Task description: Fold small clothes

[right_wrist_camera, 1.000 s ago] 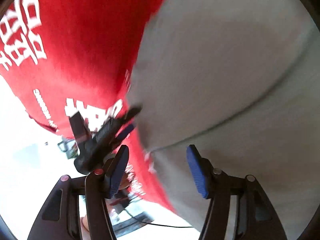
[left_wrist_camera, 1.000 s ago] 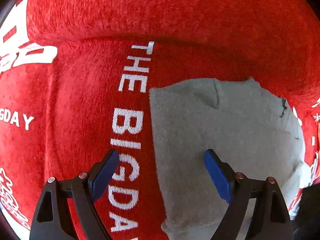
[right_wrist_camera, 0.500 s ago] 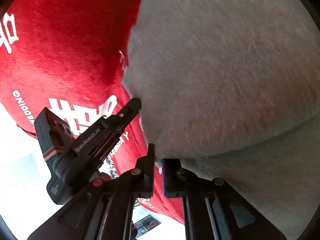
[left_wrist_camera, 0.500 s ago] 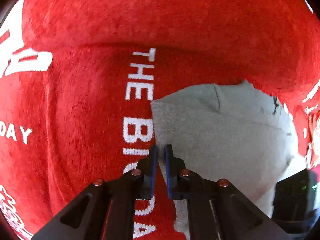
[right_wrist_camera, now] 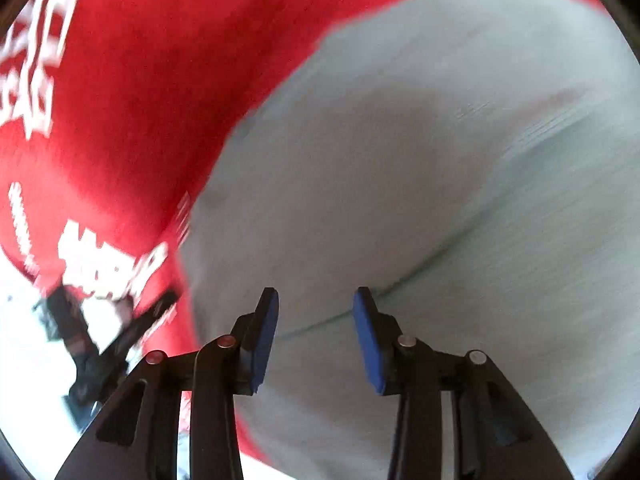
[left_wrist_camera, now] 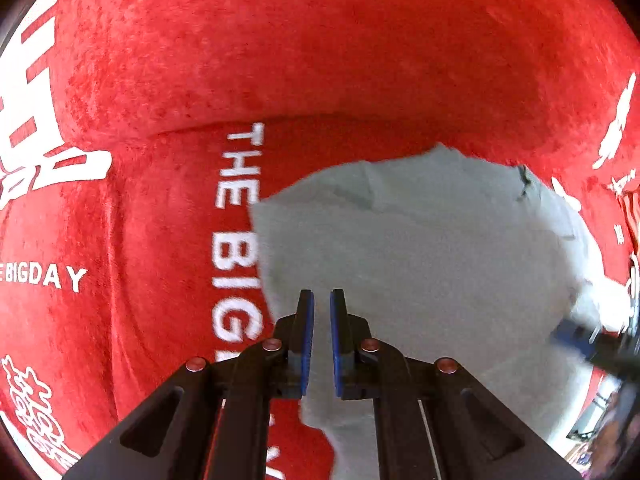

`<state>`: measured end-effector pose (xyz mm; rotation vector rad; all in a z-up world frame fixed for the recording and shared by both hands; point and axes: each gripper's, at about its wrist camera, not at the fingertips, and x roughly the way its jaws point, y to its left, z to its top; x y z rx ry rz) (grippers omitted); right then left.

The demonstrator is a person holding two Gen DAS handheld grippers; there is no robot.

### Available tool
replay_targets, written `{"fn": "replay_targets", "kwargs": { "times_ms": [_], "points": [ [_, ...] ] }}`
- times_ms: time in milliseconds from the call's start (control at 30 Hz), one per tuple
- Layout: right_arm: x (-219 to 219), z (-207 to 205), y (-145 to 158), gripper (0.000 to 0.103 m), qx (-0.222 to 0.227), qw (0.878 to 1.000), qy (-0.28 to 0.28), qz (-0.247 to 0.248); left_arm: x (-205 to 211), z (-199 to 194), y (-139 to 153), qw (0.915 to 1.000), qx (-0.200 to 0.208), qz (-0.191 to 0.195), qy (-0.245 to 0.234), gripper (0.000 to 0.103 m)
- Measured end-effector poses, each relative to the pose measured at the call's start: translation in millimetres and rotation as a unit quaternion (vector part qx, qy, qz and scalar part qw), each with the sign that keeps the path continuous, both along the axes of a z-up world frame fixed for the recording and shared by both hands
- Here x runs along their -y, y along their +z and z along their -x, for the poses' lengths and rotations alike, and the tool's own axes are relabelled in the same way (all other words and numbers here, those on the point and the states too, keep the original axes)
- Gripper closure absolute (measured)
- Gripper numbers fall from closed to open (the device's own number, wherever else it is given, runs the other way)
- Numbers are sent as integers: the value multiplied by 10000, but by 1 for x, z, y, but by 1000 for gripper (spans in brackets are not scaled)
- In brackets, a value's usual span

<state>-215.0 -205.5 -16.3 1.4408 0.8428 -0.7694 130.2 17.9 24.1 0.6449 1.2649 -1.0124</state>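
The grey garment (left_wrist_camera: 420, 264), a soft, fuzzy-napped piece of cloth with a straight left edge and a ragged far corner, is lying on the red cloth (left_wrist_camera: 280, 52), a plush, velvety covering printed with white block letters reading "THE BIG DAY". From the left wrist view, the left tool (left_wrist_camera: 319, 340) is sitting over the garment's left edge, just beside the printed column of letters. Its black plastic arms are tapering to flat blue pads (left_wrist_camera: 307, 336), and these are standing nearly parallel with only a thin slit between them; whether any of the grey fabric is caught in that slit cannot be told. A blurred dark shape with a blue tip is showing at the garment's right side.

From the right wrist view, the right tool (right_wrist_camera: 316, 336) is hovering above the grey garment (right_wrist_camera: 400, 160), close to a shallow crease running across the fabric. Its blue pads (right_wrist_camera: 368, 340) are standing a moderate gap apart with nothing between them. The garment is filling most of this view, smeared by motion blur. To the garment's left, the red cloth (right_wrist_camera: 140, 60) is sloping away, and the left tool (right_wrist_camera: 120, 328) is appearing there as a blurred black form near the garment's edge.
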Motion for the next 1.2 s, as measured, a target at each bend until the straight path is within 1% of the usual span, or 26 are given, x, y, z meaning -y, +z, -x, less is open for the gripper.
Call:
{"fn": "replay_targets", "kwargs": {
  "times_ms": [33,67,100,133,200,233,267,333,367,433,467,533,600,633,700,733,767,800,867,967,1000,1033,1067,1133,1200],
  "points": [
    [11,21,4,59,-198,9995,-234,120,1,7,-1,10000,51,-41,-6,93],
    [18,31,4,59,-309,9986,-415,145,1,11,-4,10000,55,-81,11,93],
    [29,50,2,59,-412,9964,-733,95,-1,15,-8,9999,15,-143,76,93],
    [33,58,-1,61,-401,9950,-913,32,7,23,-15,9998,-2,-183,121,93],
    [47,75,-10,95,-286,9924,-1195,-106,8,30,-24,9994,43,-290,182,93],
    [51,77,-14,98,-344,9925,-1165,-136,8,33,-28,9993,112,-314,184,93],
    [54,79,-17,98,-441,9926,-1123,-153,7,35,-28,9993,183,-280,166,93],
    [56,78,-20,98,-441,9933,-1054,-147,7,38,-28,9991,264,-302,128,93],
    [56,78,-17,98,-538,9938,-973,-88,7,38,-28,9990,280,-326,125,93],
    [55,89,-9,98,-909,9917,-907,62,8,39,-27,9988,271,-377,163,93],
    [54,89,-7,98,-914,9912,-961,48,8,39,-27,9986,265,-412,201,93],
    [48,102,-10,97,-705,9919,-1049,-83,10,41,-24,9982,282,-471,252,93],
    [43,108,-9,97,-593,9937,-940,-156,10,45,-17,9980,292,-504,258,93],
    [41,110,-6,96,-572,9948,-825,-158,17,48,-15,9980,281,-503,245,93],
    [37,111,0,86,-559,9963,-643,-135,19,59,-10,9981,262,-534,165,93],
    [35,111,2,71,-545,9968,-568,-123,17,66,-11,9980,254,-556,131,93],
    [33,112,6,53,-519,9973,-506,-109,17,72,-10,9979,233,-595,102,93],
    [31,113,9,48,-466,9979,-448,-86,18,76,-10,9977,213,-638,86,93],
    [28,121,18,47,-388,9987,-338,-38,20,88,-8,9972,161,-728,80,93],
    [23,118,22,46,-345,9993,-165,-7,22,104,-3,9977,54,-658,121,92],
    [22,118,23,44,-308,9995,-116,-7,23,108,-2,9978,46,-646,115,72],
    [21,119,23,41,-261,9996,-86,-9,25,114,0,9978,57,-648,110,14],
    [20,122,24,40,-202,9998,-84,-8,26,119,1,9974,133,-688,160,0],
    [19,124,24,39,-98,9999,-95,-20,29,127,7,9976,284,-616,169,1],
    [19,125,22,36,-49,9999,-119,-36,34,136,8,9975,266,-653,104,1]
  ]
}}
